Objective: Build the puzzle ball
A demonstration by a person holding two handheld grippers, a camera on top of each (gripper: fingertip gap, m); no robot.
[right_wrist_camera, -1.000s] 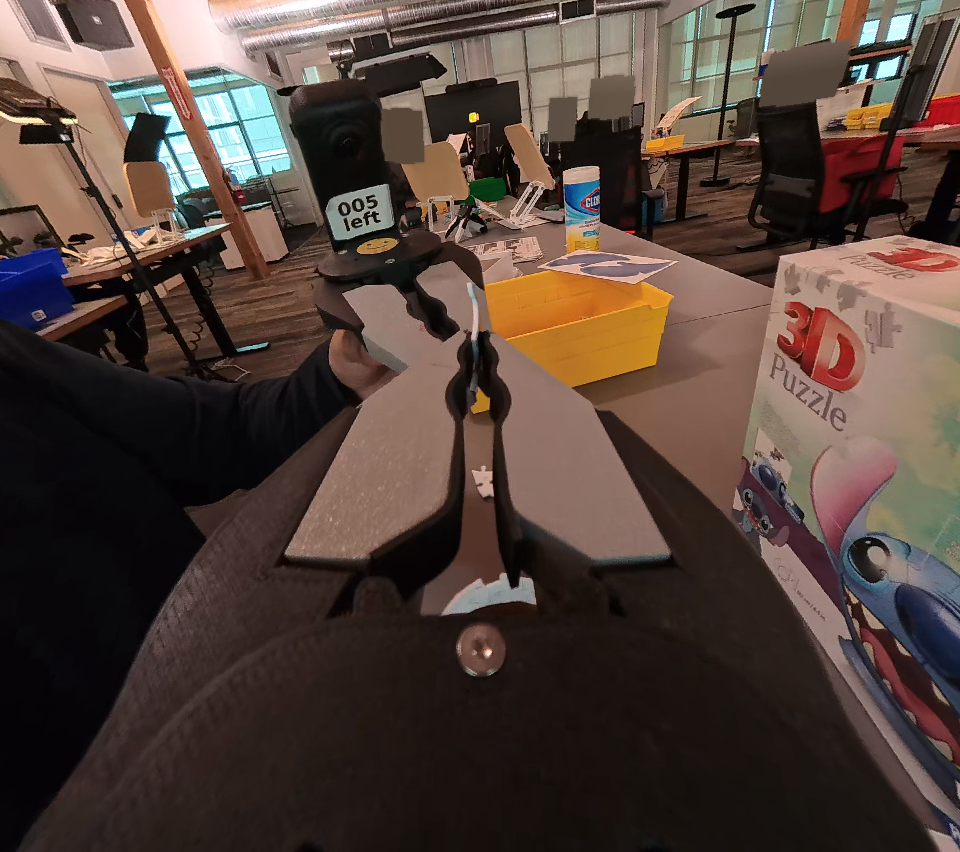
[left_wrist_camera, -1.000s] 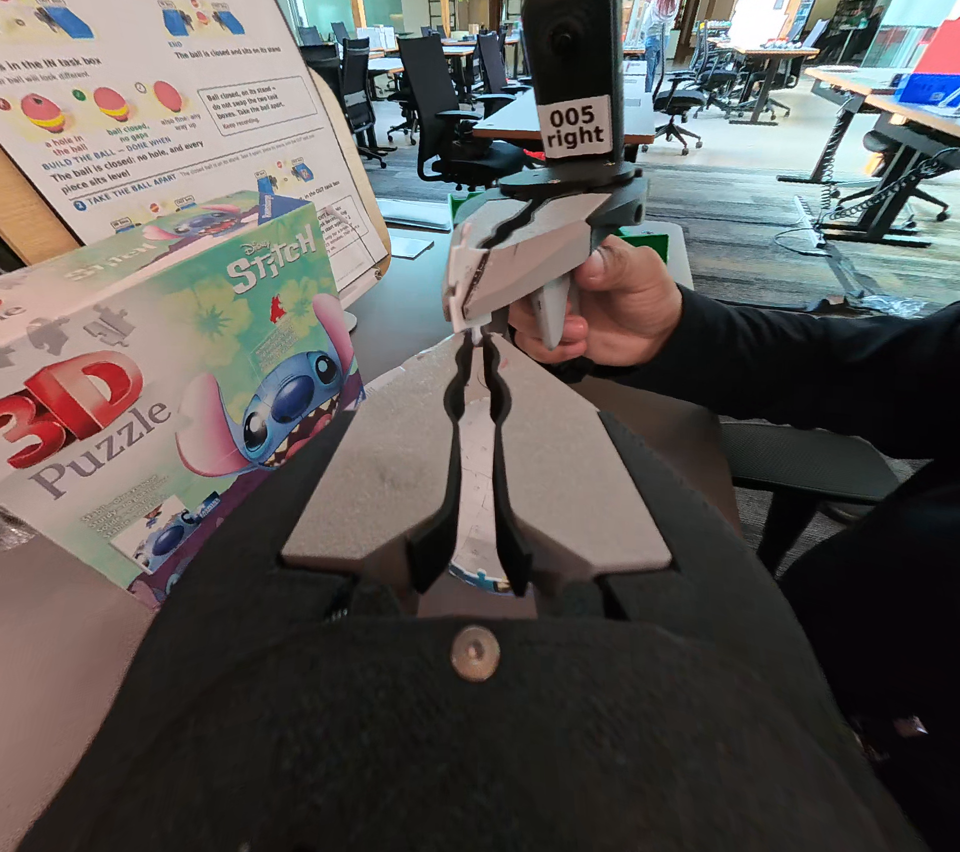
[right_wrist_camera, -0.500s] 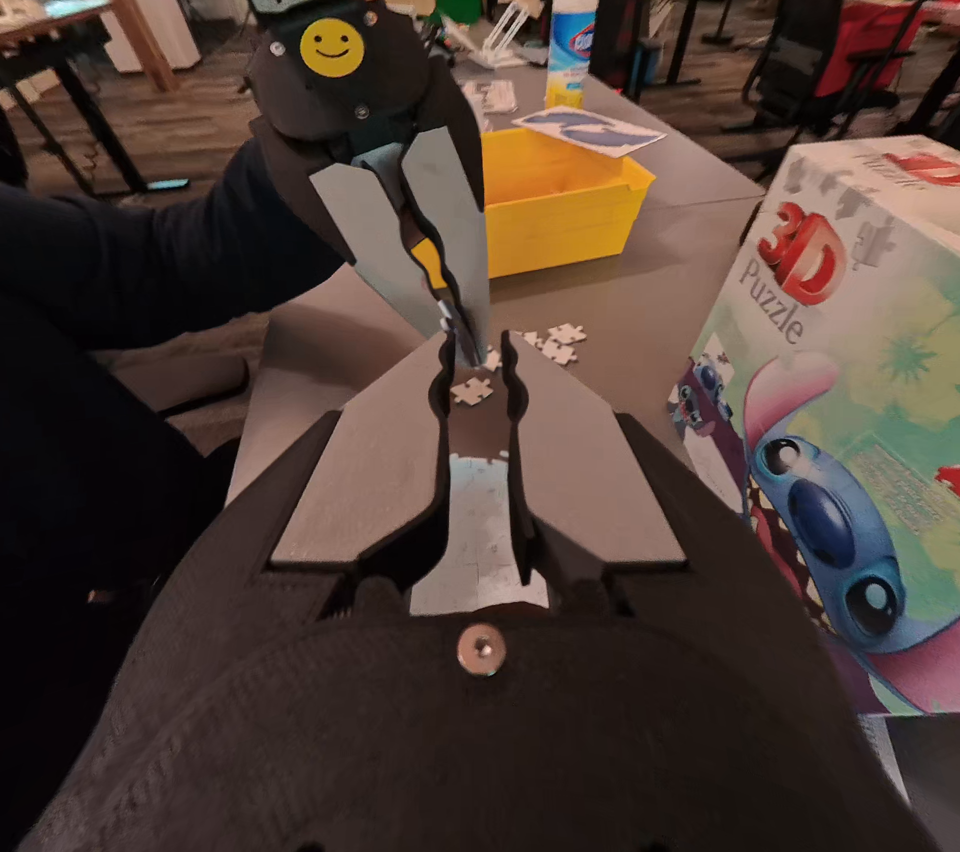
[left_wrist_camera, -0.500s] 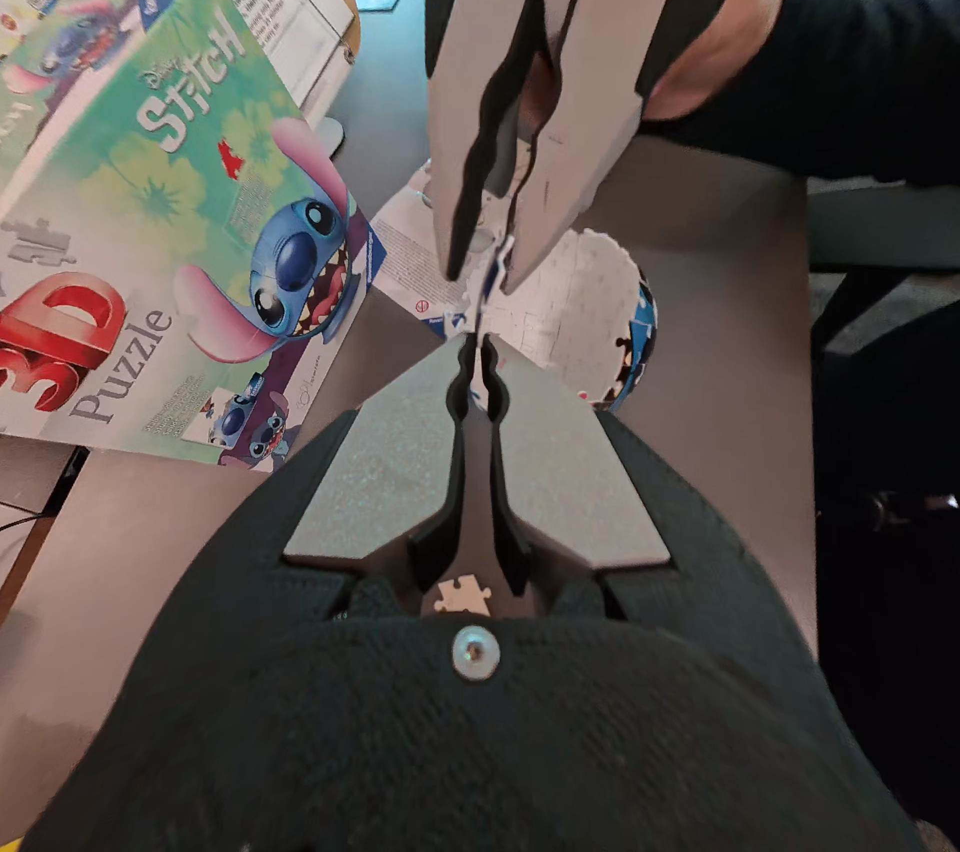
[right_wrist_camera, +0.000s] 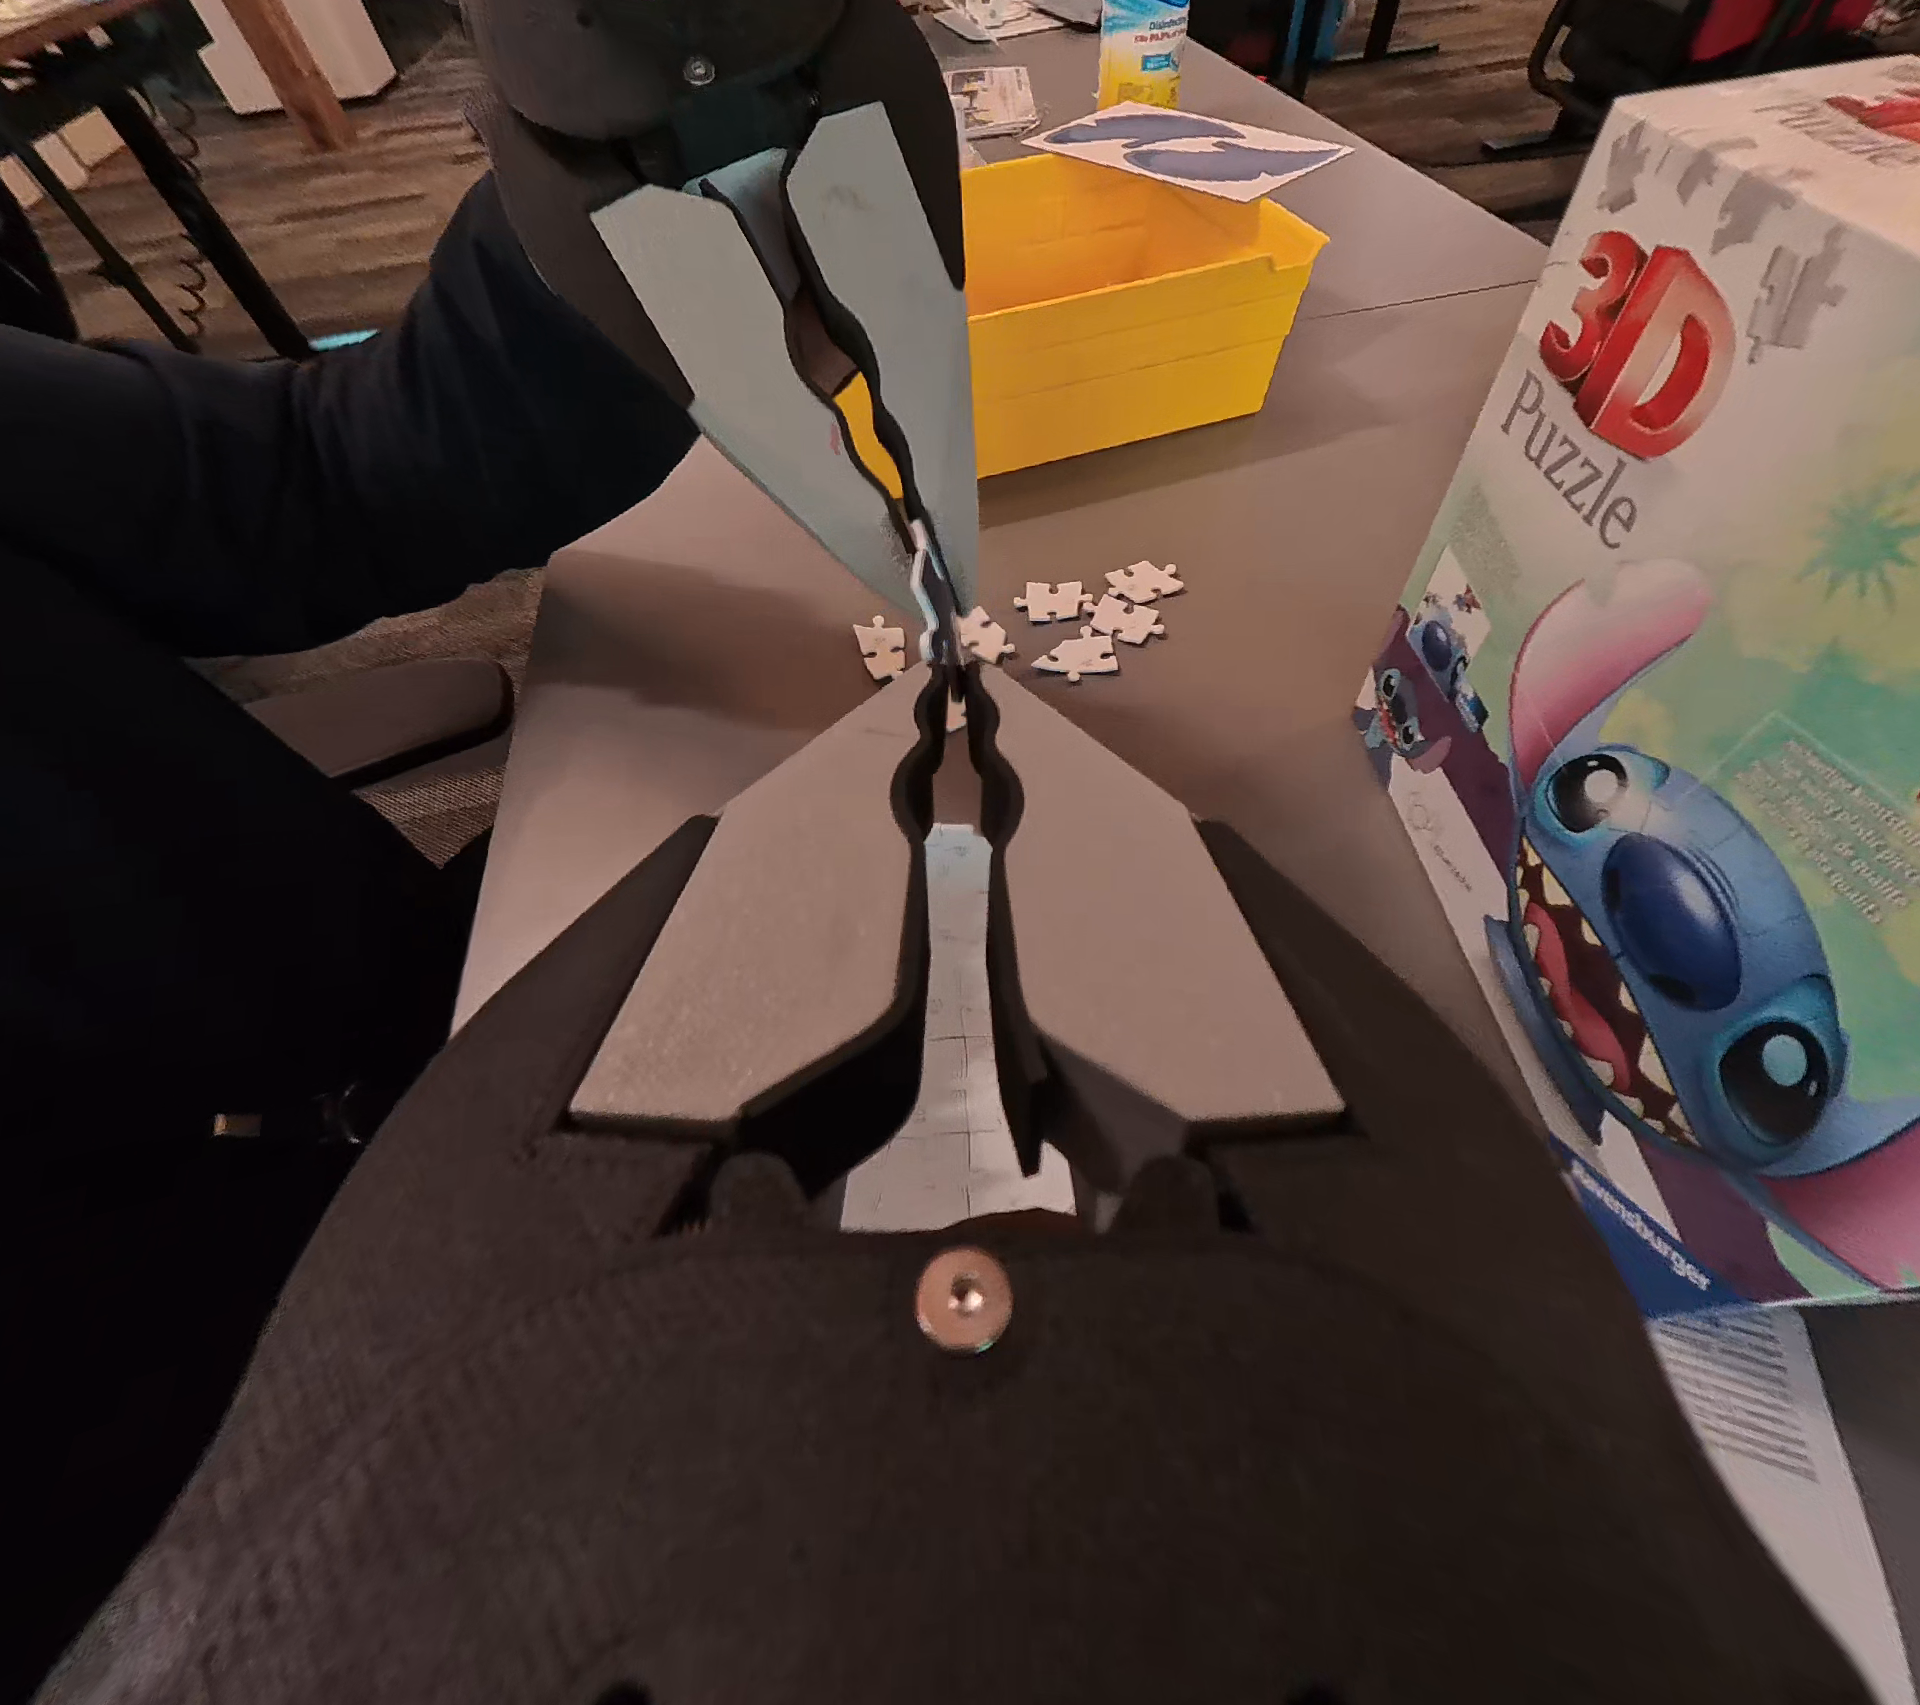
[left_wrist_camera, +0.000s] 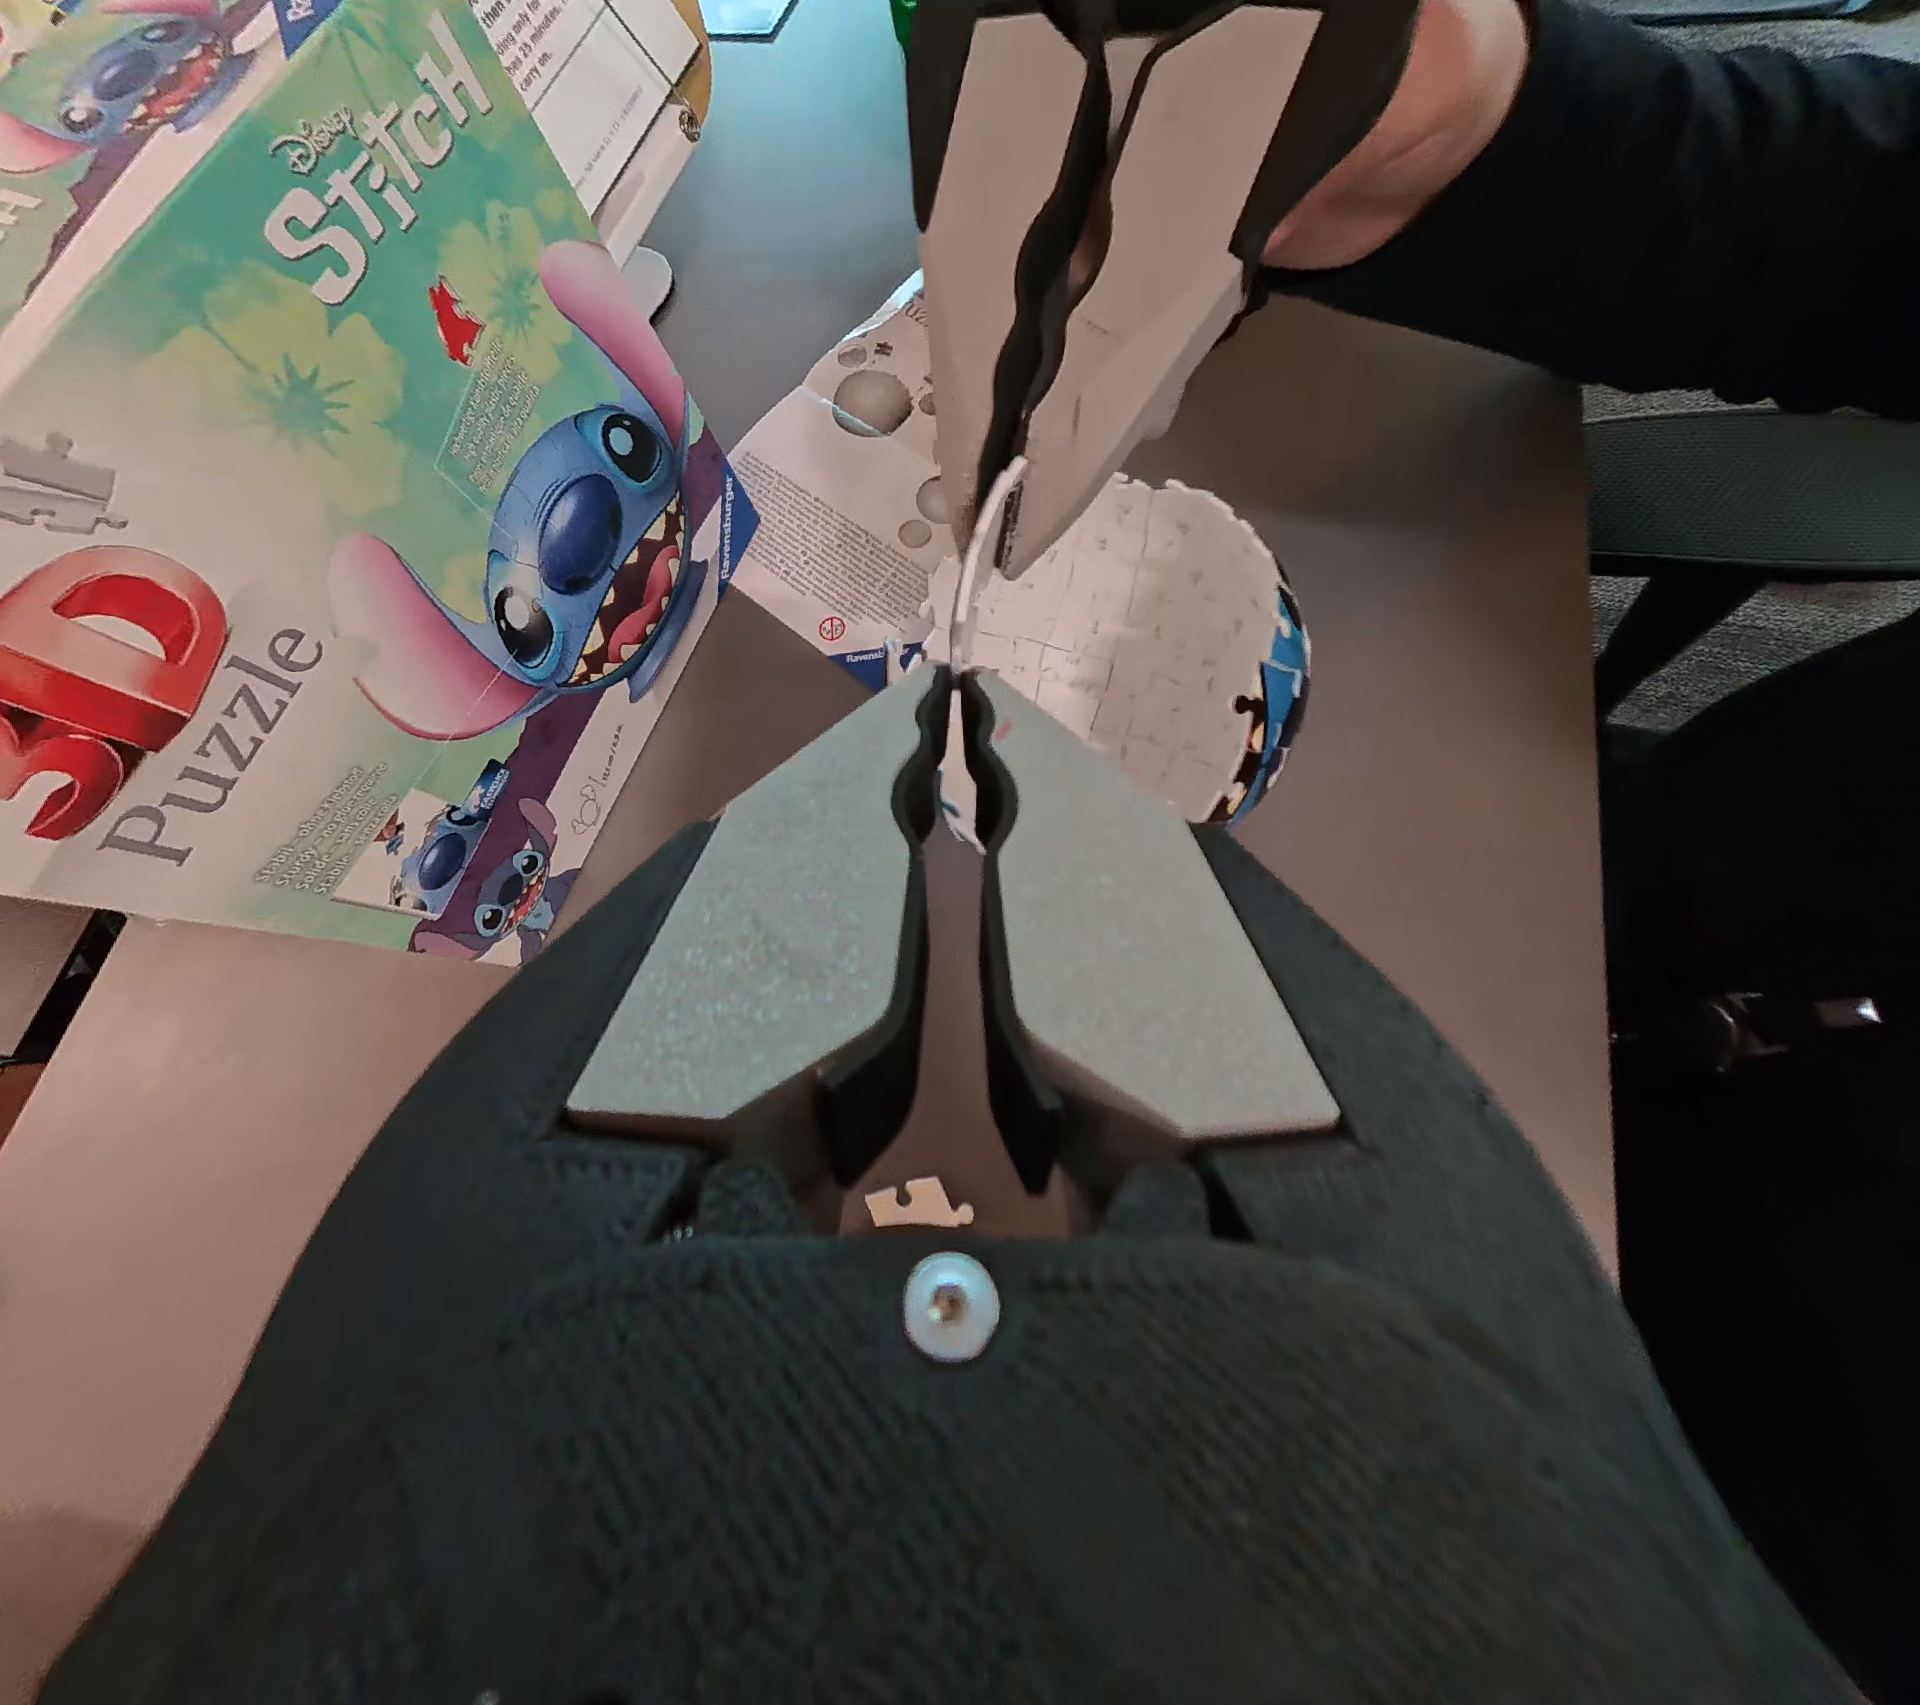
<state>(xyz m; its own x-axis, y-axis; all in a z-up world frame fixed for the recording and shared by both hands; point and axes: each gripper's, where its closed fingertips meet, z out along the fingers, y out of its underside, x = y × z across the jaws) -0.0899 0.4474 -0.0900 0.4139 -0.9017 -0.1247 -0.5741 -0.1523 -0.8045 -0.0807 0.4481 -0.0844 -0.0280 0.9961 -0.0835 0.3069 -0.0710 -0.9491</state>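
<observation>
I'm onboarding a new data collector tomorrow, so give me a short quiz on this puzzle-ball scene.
1. True or false: the loose pieces lie inside the yellow bin.
2. Where is the half-built ball? A in the yellow bin; B on the table; C on a chair.
3. What is clamped in the right gripper?

Key: 1 false, they lie on the table. 2 B. 3 a white puzzle piece.

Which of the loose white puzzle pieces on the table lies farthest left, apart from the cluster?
The lone piece left of the left tool; the other pieces cluster to the tool's right.
</observation>
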